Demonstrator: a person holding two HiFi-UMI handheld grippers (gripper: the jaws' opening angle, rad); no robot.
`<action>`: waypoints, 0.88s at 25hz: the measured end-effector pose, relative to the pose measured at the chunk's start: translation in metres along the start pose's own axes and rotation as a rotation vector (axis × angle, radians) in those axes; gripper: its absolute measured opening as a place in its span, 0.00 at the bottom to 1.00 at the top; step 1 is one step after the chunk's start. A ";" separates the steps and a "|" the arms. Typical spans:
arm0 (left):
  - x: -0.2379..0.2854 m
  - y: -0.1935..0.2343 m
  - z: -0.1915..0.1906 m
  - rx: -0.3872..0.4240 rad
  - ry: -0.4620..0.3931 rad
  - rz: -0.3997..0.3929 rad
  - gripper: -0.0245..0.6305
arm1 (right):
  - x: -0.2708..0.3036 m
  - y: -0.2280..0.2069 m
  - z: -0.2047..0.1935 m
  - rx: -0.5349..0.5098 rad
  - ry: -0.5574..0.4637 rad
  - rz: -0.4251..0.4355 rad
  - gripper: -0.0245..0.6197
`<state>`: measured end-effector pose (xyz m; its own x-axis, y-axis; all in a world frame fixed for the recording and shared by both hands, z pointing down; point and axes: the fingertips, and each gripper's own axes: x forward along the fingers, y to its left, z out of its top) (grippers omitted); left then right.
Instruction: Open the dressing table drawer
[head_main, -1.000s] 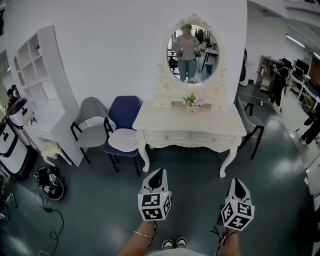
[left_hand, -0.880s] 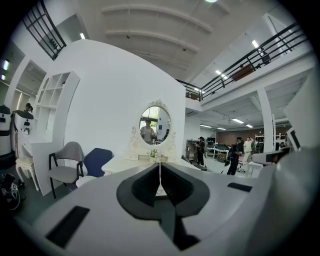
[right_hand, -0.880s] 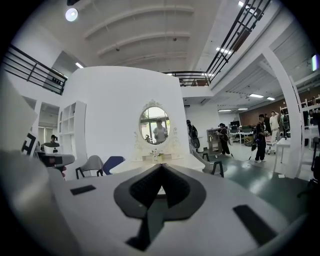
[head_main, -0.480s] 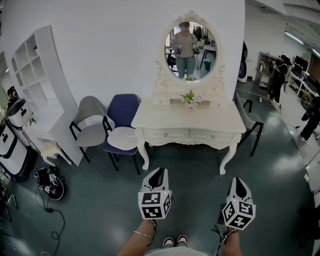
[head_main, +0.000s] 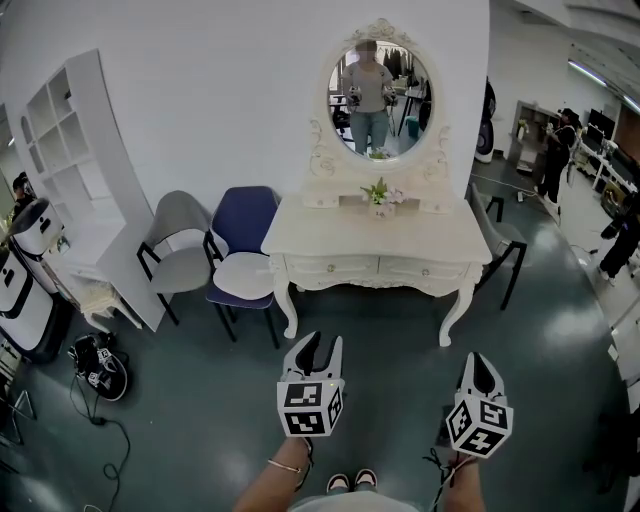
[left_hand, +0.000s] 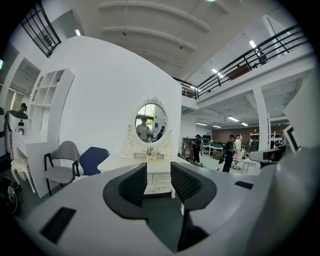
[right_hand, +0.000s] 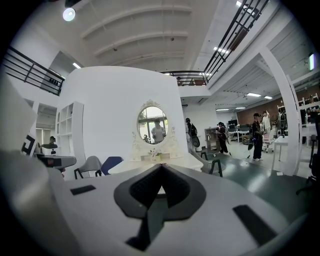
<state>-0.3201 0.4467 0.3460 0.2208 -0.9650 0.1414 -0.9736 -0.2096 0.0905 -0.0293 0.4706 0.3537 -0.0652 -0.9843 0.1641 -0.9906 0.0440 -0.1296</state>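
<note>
approaching is the step in hand: the cream-white carved dressing table (head_main: 330, 235) stands well ahead, its front drawer (head_main: 330, 268) shut. the left gripper (head_main: 321, 342) has just been opening, with nothing between its jaws; the right gripper (head_main: 480, 358) is together and empty. next i would step closer and reach for the drawer front.

Left gripper (head_main: 319, 342) held low at the near left, pointing far and almost level. Jaws just opened, now standing apart with nothing between them; ribbed pads (left_hand: 135, 184) bare. Right gripper (head_main: 478, 360) held beside it at the near right, well apart from the left, pointing the same way. Jaws together, tips touching, nothing held. Left forearm (head_main: 272, 484) and right forearm (head_main: 458, 488) bare, reaching from the near edge. Thin bracelet (head_main: 286, 467) on the left wrist.
</note>
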 end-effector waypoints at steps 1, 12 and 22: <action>0.001 0.001 0.001 -0.002 -0.001 -0.001 0.27 | 0.001 -0.001 0.001 0.001 -0.001 -0.004 0.05; 0.004 0.011 -0.003 0.002 0.007 0.008 0.31 | 0.002 -0.004 -0.001 0.009 0.005 -0.037 0.05; 0.011 0.025 -0.008 0.006 0.018 -0.013 0.31 | 0.000 -0.001 -0.014 0.029 0.017 -0.076 0.05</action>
<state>-0.3414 0.4316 0.3573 0.2339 -0.9594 0.1578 -0.9711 -0.2226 0.0866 -0.0296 0.4734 0.3672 0.0078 -0.9815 0.1914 -0.9889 -0.0360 -0.1444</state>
